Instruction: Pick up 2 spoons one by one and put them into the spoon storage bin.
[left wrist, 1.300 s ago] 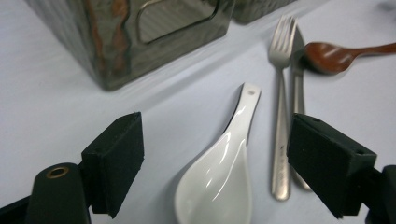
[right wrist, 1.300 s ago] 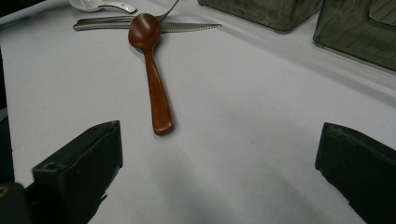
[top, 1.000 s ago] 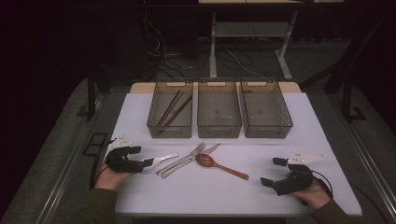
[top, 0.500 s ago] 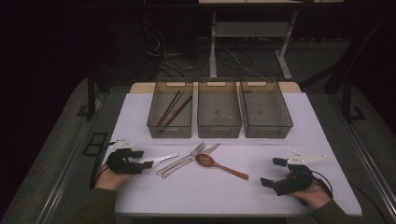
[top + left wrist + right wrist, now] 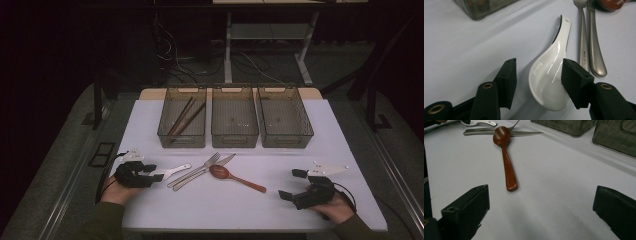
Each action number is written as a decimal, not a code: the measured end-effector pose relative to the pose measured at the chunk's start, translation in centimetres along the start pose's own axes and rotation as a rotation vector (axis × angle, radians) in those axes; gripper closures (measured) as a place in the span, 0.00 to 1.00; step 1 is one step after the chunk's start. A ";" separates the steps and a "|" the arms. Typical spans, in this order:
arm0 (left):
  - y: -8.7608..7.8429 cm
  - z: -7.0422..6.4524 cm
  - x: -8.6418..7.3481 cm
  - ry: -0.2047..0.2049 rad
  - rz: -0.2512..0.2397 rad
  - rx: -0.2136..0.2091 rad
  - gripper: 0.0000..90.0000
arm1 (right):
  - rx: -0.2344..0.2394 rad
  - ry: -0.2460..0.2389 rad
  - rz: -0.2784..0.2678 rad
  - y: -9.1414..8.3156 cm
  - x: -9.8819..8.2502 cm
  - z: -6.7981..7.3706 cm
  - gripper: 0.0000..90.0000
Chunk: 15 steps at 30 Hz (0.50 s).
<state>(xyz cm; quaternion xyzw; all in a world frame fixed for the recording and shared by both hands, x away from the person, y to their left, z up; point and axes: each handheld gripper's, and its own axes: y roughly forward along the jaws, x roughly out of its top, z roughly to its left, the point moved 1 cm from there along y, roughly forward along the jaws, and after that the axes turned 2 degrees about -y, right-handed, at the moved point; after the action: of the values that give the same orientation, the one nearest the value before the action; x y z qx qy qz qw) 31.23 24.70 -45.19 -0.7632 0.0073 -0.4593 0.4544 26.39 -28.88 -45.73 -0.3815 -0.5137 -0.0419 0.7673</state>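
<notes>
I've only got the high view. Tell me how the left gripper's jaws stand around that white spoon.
Observer: In the left gripper view, the left gripper has the white spoon's bowl between its jaws, which have just been closing. One pad meets the bowl's rim; the other stands clear.
Operator: Check what lies next to the spoon there.
Observer: Two steel handles lie alongside it on the far-jaw side, apart from the spoon and outside the jaws.
Operator: Now give me the right gripper.
Observer: In the right gripper view, the right gripper is wide open over bare table. The wooden spoon lies ahead, its handle end toward the jaws, not between them.
</notes>
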 end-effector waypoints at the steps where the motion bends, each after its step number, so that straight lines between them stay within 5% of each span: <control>1: 0.0 0.0 0.0 0.008 0.002 0.000 0.53 | 0.000 0.001 0.000 0.0 0.0 0.0 0.01; 7: -0.1 -0.3 0.1 0.045 0.029 0.004 0.59 | -0.001 0.001 0.000 0.0 0.0 0.0 0.01; 15: 0.1 -0.9 0.4 0.086 0.059 -0.048 0.73 | 0.001 0.000 0.001 0.0 0.0 0.0 0.01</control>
<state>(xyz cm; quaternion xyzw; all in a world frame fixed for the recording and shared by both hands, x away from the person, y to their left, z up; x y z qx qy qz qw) 30.83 23.89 -44.85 -0.7530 0.0604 -0.4777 0.4485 26.40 -28.87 -45.75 -0.3815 -0.5135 -0.0415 0.7675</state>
